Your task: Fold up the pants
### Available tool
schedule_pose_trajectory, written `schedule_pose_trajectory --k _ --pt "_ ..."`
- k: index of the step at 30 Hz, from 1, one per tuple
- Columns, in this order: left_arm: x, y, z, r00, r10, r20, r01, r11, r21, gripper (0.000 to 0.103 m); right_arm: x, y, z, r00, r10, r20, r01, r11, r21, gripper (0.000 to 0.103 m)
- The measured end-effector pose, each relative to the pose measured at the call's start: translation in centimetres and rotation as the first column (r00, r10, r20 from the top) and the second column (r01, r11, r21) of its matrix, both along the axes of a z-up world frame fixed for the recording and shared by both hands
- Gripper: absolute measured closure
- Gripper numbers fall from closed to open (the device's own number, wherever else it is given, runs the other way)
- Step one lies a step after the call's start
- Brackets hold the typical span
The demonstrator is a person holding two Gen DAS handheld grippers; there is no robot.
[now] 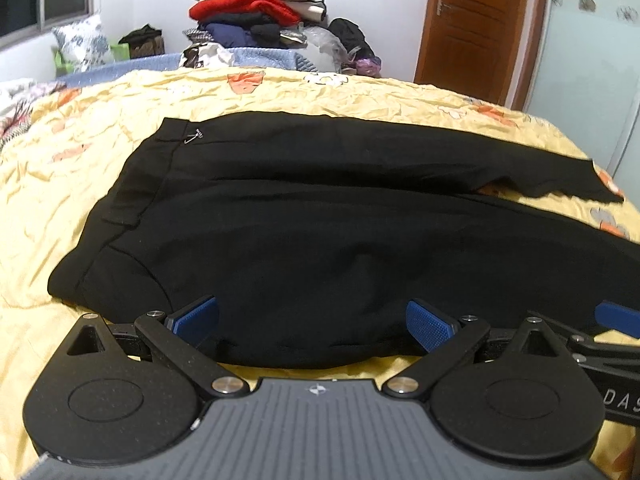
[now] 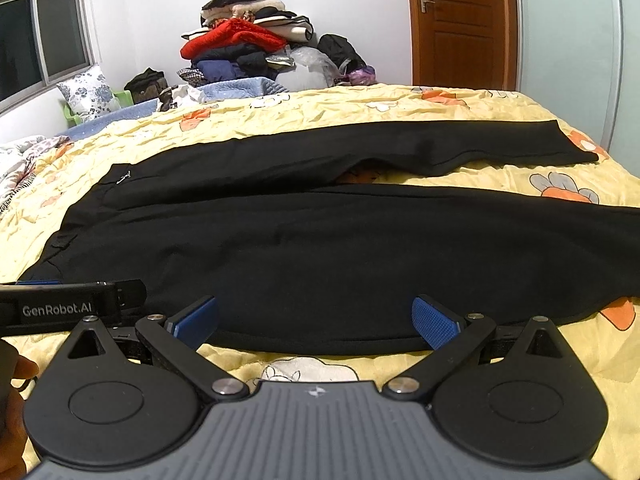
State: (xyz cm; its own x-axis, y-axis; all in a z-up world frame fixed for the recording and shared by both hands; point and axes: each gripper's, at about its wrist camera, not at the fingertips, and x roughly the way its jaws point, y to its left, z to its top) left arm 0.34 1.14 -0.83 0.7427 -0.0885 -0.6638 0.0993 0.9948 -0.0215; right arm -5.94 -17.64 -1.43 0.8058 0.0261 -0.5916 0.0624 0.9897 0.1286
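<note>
Black pants (image 1: 320, 220) lie spread flat on a yellow patterned bedspread (image 1: 80, 168), waistband to the left and both legs running right. In the right wrist view the pants (image 2: 320, 240) show a gap between the far leg and the near leg. My left gripper (image 1: 312, 320) is open at the near edge of the pants close to the waist, its blue pads over the fabric edge. My right gripper (image 2: 316, 322) is open at the near leg's hem-side edge, further right. Nothing is held between either pair of fingers.
A tall heap of clothes (image 2: 256, 44) rises at the far side of the bed. A brown door (image 2: 460, 20) stands at the back right, a window (image 2: 40, 36) at the left. A floral pillow (image 2: 90, 92) leans near the window. The left gripper's body (image 2: 68, 306) shows at the right wrist view's left edge.
</note>
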Motion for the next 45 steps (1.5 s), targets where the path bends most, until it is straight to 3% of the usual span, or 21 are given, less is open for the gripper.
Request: schedule_pose_trajectory --k 19,45 --pt "0.2 -0.3 -0.5 1.000 0.025 -0.019 -0.024 0.998 0.057 0.001 -0.4 -0.1 0.1 1.000 0.003 0.006 -0.003 1.000 0.002 0.000" --pt "0.8 -0.2 -1.1 0.999 0.019 -0.035 -0.016 0.997 0.070 0.001 -0.4 0.5 0.3 1.000 0.028 0.008 -0.028 0.999 -0.020 0.000"
